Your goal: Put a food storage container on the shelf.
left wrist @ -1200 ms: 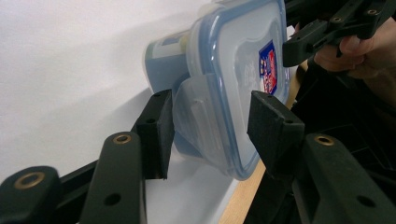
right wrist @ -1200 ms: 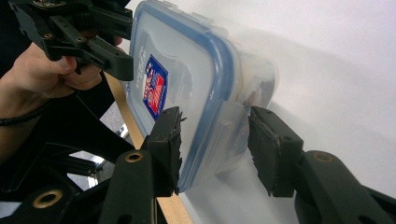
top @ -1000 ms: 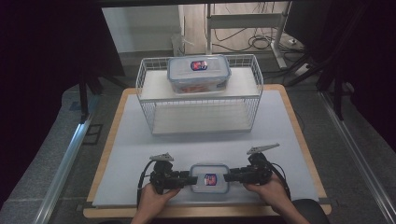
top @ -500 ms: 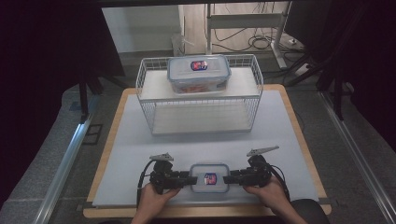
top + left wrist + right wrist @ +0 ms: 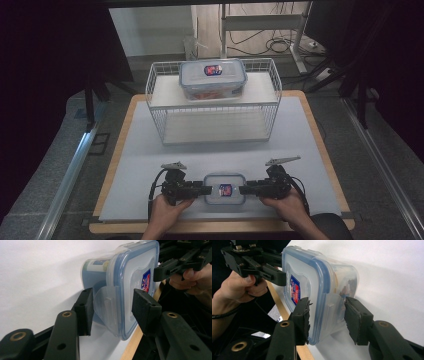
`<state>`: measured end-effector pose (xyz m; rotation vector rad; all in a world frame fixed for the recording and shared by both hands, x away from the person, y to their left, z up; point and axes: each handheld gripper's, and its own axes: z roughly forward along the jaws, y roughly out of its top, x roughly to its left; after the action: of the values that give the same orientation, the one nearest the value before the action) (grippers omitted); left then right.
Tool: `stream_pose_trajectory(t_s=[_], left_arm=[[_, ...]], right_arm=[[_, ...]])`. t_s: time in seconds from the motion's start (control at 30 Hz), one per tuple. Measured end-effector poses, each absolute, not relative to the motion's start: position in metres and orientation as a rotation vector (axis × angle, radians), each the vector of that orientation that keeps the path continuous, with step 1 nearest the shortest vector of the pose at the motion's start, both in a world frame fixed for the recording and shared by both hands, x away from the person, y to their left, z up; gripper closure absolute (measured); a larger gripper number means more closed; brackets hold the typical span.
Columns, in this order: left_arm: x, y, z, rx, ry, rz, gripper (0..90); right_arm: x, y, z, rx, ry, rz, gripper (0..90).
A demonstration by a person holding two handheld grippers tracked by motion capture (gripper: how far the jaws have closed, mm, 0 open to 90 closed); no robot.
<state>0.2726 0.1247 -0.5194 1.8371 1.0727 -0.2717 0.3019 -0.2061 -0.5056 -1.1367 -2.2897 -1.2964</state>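
Note:
A small clear box with a blue-rimmed lid (image 5: 225, 188) lies on the white mat near the table's front edge. My left gripper (image 5: 205, 190) straddles its left end. In the left gripper view (image 5: 111, 311), one pad sits by the flared side latch (image 5: 102, 302) and the other stands just off the lid (image 5: 140, 272). My right gripper (image 5: 244, 190) straddles the box's other end (image 5: 317, 285). Its jaws have just been opening. The latch flap (image 5: 334, 305) lies between them with a thin gap at each pad. Both grippers are open.
A white wire rack (image 5: 215, 107) stands at the back of the mat, with a larger lidded box (image 5: 213, 79) on its top shelf. The wooden table edge (image 5: 220, 227) runs just below the hands. Bare white mat (image 5: 220, 157) lies between rack and grippers.

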Motion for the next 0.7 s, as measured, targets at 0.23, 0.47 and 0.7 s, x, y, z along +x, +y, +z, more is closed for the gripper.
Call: stream_pose_trajectory(t_s=[0.23, 0.47, 0.7], left_arm=[[0.274, 0.126, -0.513, 1.827, 1.071, -0.251, 53.3], [0.278, 0.129, -0.498, 1.829, 1.056, -0.213, 53.3], [0.286, 0.130, -0.473, 1.835, 1.019, -0.141, 53.3]], right_arm=[[0.303, -0.205, -0.502, -1.138, -2.291, -1.323, 56.1], [0.308, -0.202, -0.491, -1.116, -2.303, -1.362, 56.1], [0.316, -0.200, -0.470, -1.087, -2.318, -1.432, 56.1]])
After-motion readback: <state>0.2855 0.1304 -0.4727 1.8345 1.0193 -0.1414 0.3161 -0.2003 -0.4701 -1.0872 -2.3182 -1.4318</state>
